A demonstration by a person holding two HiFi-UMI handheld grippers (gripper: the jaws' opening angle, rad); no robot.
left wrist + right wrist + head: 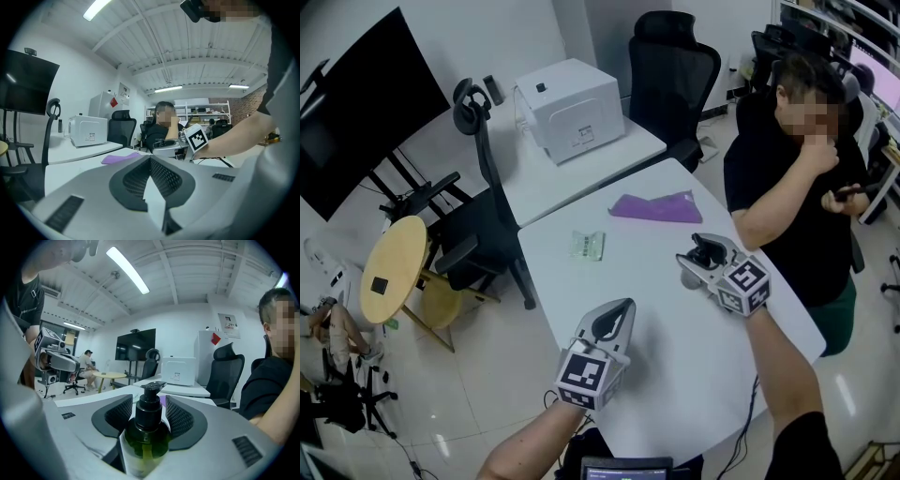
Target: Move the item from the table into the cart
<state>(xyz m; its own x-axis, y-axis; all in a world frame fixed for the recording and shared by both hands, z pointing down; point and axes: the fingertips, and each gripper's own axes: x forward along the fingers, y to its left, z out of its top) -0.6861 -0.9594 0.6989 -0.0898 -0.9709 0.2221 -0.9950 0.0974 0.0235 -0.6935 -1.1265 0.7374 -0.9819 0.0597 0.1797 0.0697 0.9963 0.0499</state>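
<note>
R tongs [149, 401] clamp the upright pump bottle [144, 437] above the surface [656, 319]. L tongs [150, 161] pinched empty (farther from bottle).

Green pump btl [143, 446] — upright betw. right gripper [149, 409] jaws

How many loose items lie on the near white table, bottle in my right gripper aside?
2: a flat purple plastic bag near the far edge; a small pale green packet left of centre. The left gripper and right gripper may hide others.
</note>
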